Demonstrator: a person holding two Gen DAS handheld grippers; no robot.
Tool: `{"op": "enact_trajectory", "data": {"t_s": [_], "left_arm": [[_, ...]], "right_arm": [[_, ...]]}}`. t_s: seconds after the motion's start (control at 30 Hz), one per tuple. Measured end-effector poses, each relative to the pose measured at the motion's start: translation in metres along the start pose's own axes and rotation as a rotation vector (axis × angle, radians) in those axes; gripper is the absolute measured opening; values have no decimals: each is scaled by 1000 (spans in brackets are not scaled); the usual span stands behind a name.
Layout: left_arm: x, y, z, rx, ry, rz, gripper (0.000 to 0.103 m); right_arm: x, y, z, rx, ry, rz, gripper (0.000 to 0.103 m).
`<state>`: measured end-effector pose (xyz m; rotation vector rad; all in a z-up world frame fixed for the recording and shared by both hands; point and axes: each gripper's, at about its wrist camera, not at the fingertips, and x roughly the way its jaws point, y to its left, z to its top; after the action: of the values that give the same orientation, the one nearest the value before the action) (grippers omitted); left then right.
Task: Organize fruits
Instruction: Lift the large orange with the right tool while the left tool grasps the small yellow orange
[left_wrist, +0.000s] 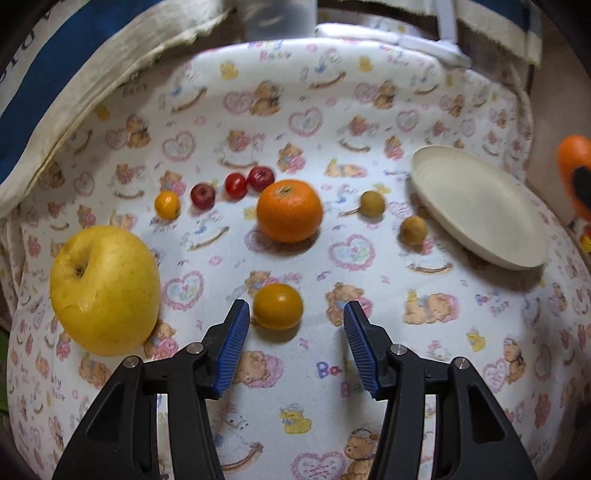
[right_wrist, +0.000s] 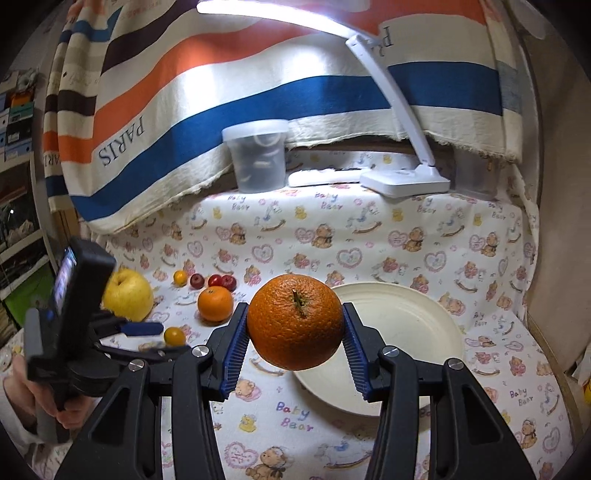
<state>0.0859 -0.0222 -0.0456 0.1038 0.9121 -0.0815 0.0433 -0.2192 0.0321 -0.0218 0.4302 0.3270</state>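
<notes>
Right hand-held gripper (right_wrist: 294, 328) clamped on orange (right_wrist: 294, 321), plate (right_wrist: 417, 314) partly hidden; left hand-held gripper (left_wrist: 295, 328) released.

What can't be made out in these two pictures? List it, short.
- Right wrist view: part of the plate is hidden behind the held orange and the right gripper.
- Right wrist view: the tub is cloudy; its contents are unclear.
- Left wrist view: the tub's top is cut off by the upper edge and blurred.
- Left wrist view: an orange thing at the right edge is cut off and blurred.
</notes>
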Motion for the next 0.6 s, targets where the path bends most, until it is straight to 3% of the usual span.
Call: {"op": "enact_trajectory", "data": {"t_s": [0.23,0.43,0.6], "left_arm": [[5,2,3,-2,11,36,28],[1,8,1,-12,3,16,28],[-26,15,4,-27,-73,9,28]], "right_arm": [[-2,-7,4,23,-7,-9,50],[3,-8,2,20,9,-23,50],[4,-10,3,23,7,-30,50]]}}
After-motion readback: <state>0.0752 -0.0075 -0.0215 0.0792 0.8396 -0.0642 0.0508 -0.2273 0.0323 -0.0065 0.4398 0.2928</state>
